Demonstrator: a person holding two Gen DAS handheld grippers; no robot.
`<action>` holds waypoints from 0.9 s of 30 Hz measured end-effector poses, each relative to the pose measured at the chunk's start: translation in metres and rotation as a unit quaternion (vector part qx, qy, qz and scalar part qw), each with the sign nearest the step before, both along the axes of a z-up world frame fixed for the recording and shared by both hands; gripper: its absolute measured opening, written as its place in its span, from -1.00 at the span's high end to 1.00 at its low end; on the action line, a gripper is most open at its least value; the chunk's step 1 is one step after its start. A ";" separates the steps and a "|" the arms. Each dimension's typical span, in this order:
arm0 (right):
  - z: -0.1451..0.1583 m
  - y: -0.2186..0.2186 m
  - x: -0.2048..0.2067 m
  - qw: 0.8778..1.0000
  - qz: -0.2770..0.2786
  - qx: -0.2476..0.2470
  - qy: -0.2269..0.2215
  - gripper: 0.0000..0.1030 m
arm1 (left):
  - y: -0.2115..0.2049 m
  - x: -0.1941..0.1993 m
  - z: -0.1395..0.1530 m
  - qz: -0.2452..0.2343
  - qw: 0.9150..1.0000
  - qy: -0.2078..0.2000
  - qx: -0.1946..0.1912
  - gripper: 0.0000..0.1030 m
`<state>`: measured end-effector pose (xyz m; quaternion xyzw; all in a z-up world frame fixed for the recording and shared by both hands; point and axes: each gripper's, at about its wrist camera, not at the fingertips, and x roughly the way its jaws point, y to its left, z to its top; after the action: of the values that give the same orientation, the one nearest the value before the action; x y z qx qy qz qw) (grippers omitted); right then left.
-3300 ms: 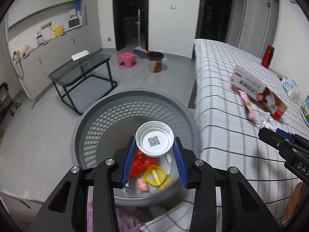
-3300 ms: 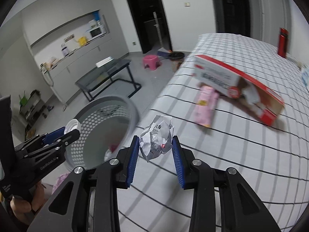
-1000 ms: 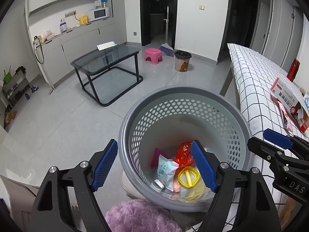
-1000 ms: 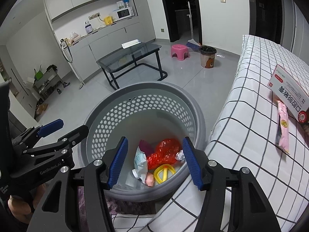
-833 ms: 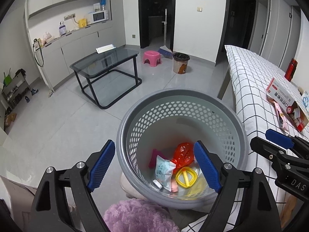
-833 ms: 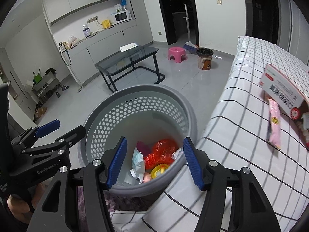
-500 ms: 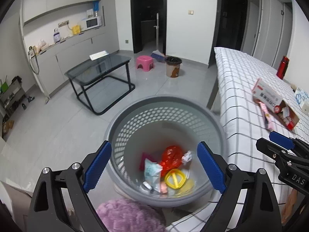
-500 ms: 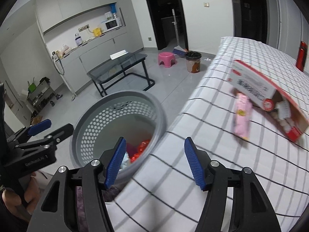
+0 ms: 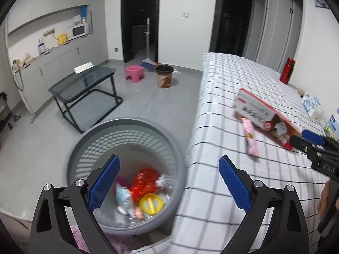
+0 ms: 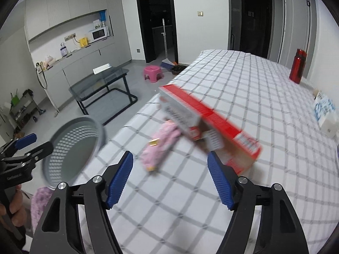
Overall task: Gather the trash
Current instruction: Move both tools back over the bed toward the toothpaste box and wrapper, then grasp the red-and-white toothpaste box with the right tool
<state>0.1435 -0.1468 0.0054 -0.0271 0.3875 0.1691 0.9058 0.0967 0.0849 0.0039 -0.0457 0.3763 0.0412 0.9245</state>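
Note:
A grey perforated basket (image 9: 89, 135) stands on the floor beside the bed and holds a red wrapper (image 9: 145, 178), a yellow ring (image 9: 151, 204) and other trash. My left gripper (image 9: 169, 182) is open and empty above the basket's right rim. My right gripper (image 10: 170, 175) is open and empty over the checked bed (image 10: 243, 97), close to a pink packet (image 10: 163, 146) and a red-and-white carton (image 10: 203, 116). The basket also shows in the right wrist view (image 10: 63, 135). The packet (image 9: 250, 137) and carton (image 9: 260, 112) show in the left wrist view too.
A red bottle (image 10: 297, 66) and a blue-and-white pack (image 10: 326, 112) lie at the far side of the bed. A glass side table (image 9: 84, 84), a pink stool (image 9: 134, 74) and a brown bin (image 9: 164, 78) stand on the floor beyond the basket.
Both grippers dropped their trash into the basket and opened. Both have since swung right, the right one away from the basket and out over the bed toward the pink packet.

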 end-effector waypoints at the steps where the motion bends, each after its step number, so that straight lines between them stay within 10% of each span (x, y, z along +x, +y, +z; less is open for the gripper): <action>1: 0.000 -0.007 0.006 1.000 0.001 0.000 0.002 -0.39 | -0.005 0.002 -0.001 -0.003 1.000 0.001 -0.001 -0.80; 27: -0.044 -0.020 0.142 0.982 0.119 -0.042 0.139 -0.46 | -0.049 0.025 -0.027 -0.019 0.999 0.042 0.011 -0.80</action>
<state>0.2851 -0.1668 -0.0385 -0.0874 0.5106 0.2615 0.8144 0.1214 0.0355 -0.0234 -0.0262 0.4153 0.0293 0.9088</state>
